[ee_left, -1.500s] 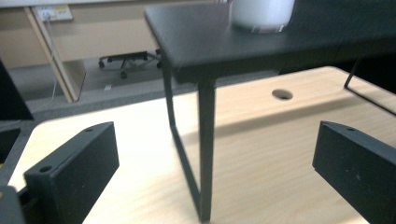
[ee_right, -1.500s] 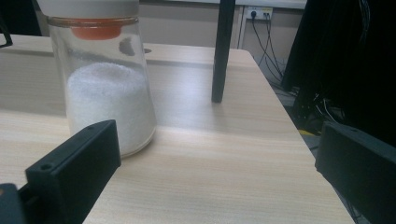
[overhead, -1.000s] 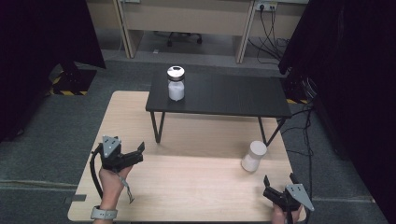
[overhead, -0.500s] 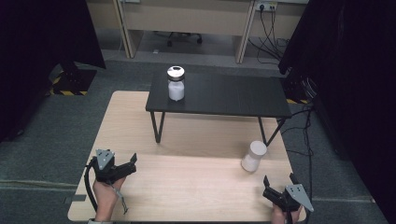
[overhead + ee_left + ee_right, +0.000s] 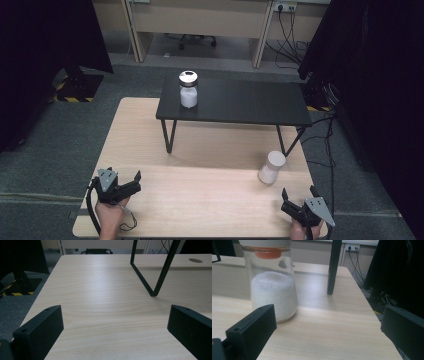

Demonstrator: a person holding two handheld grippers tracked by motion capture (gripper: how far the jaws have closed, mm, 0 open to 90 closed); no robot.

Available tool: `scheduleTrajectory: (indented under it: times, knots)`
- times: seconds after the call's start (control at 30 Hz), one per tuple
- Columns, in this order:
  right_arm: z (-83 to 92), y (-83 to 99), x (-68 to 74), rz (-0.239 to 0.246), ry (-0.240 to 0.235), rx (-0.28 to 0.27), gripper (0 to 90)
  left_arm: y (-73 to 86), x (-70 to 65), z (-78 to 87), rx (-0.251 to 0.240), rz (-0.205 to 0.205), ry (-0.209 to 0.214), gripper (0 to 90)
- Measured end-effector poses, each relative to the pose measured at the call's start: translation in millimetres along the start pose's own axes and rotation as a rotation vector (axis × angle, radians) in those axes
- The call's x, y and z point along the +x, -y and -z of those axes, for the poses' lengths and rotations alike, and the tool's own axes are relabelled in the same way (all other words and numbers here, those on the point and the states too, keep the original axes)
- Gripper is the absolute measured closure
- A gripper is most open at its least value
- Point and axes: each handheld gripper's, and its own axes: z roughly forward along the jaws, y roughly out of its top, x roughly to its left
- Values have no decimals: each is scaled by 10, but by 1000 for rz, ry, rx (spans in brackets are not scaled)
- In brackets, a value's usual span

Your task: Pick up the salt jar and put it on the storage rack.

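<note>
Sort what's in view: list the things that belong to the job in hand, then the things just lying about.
In the job:
- glass jar of white granules, nearest the right tongs, on the wooden table
- right tongs, open
- left tongs, open, holding nothing

Just lying about:
- silver-lidded jar on the black side table
- office chair base
- wall sockets with cables

Clear glass jar (image 5: 273, 287), white lid, roughly half full of white granules. Upright on the surface near the right edge, toward the front-right corner.

Jar (image 5: 273, 290) lid cut off by top edge, right gripper (image 5: 300, 200) hand mostly cropped
</note>
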Motion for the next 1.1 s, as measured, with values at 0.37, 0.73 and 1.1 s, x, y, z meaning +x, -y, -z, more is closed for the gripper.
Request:
scheduleTrajectory:
  times: [0.37, 0.73, 1.1]
  knots:
    - [-1, 2, 24, 15, 8, -1, 3, 150, 69, 11, 15, 14, -16, 0]
    - [6, 13, 33, 17, 11, -7, 3, 257, 126, -6, 50, 34, -28, 0]
    - [1, 13, 48, 45, 6, -6, 3, 255, 168, -64, 86, 55, -29, 0]
